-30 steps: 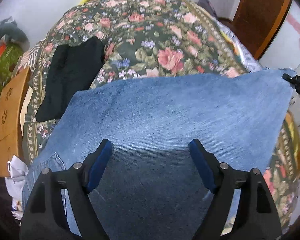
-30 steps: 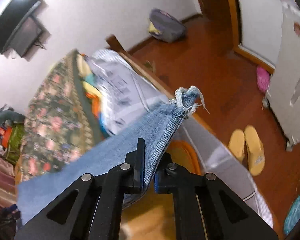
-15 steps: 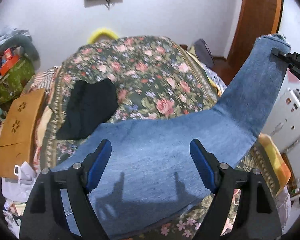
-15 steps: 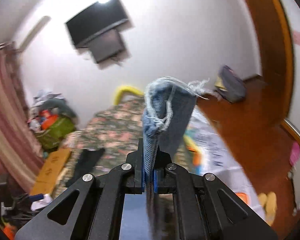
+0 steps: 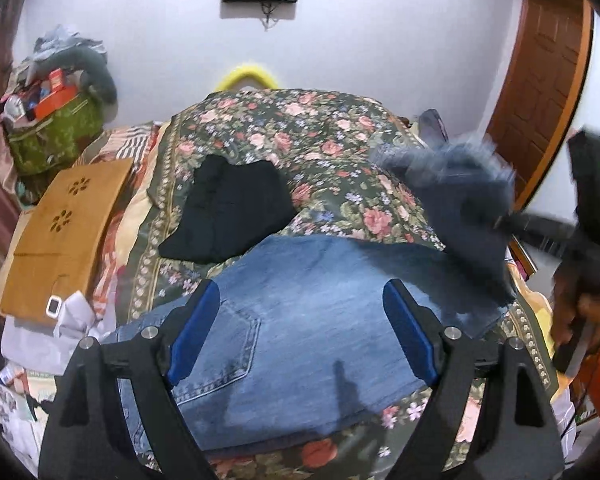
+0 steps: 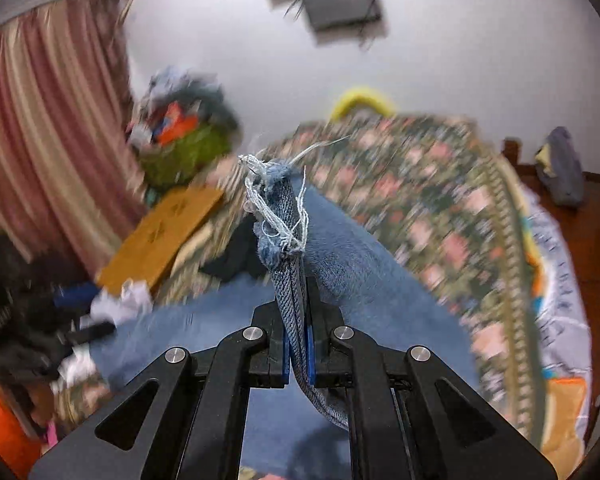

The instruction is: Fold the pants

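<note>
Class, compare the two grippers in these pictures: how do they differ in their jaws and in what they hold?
The left gripper stands wide, its jaws opening, holding nothing; the right gripper is shut on the jeans. The left hangs above the jeans' pocket end; the right pinches their frayed hem. Both have black arms and blue pads.

R gripper jaws clamped on frayed jeans hem over bed.
</note>
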